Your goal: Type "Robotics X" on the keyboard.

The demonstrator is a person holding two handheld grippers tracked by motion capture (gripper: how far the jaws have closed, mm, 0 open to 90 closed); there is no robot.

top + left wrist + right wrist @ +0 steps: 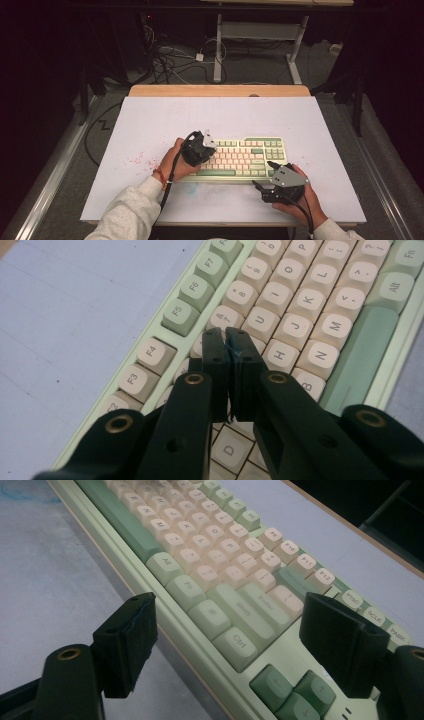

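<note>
Near the front edge of the tabletop (150, 115), centre-right, lies the mechanical keyboard (240, 157). Left gripper (229, 342): jaws pressed together with nothing between them, tips down over the number/letter rows near the 7 key (226, 317), hand tilted forward over the board's left half. Right gripper (225, 630): jaws wide, straddling the board's front right corner by the Ctrl key (237, 645), held low. Risk: closed tips may slide off a keycap and strike a neighbouring key; the board could shift if the right gripper does not brace it.

Black jaws — brass screws, grey sleeves (131, 209)
</note>
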